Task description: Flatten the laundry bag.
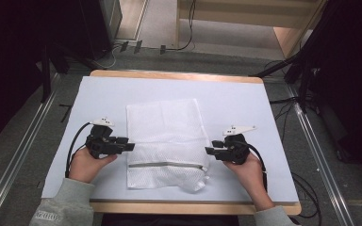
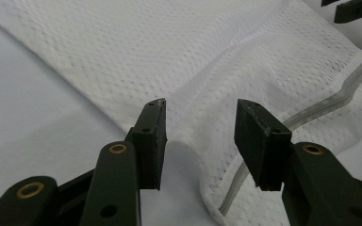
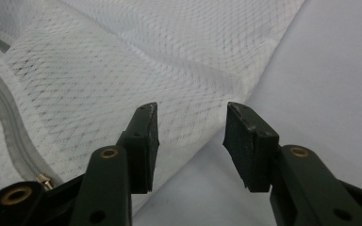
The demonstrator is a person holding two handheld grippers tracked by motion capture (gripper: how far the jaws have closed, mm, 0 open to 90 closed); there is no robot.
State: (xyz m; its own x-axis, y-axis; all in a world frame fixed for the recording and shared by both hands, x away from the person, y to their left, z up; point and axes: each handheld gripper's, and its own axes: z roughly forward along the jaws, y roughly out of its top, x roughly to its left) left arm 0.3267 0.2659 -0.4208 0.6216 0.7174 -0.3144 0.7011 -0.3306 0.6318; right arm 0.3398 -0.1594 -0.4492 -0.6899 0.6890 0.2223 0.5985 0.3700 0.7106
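Clearly the work in hand concerns the white mesh laundry bag (image 1: 166,143), which lies flat near the middle of the pale blue table cover (image 1: 245,101), its grey zipper (image 1: 167,165) running across it close to the person's edge. The left gripper (image 1: 128,143) sits at the bag's left edge and the right gripper (image 1: 209,150) at its right edge, both pointing inward at about the same height, a little above the zipper line. Each has its jaws spread apart with nothing between them; in the left gripper view the bag's folded edge lies just ahead of the gap, and in the right gripper view the mesh edge runs under and ahead of the jaws.

The bag looks very light, thin and limp. It will likely drape and sag from wherever it is pinched rather than hold any shape, and the open weave should give the pads a fair bite without much slip. There is little to break, though the mesh could snag on a jaw corner. The layers may part, so a shallow nip might lift the top sheet alone. The better holds seem to be the seamed side edges, or the stiffer zipper band, taken deep enough to catch both layers, with the two grippers pinching level so the fabric rises evenly.
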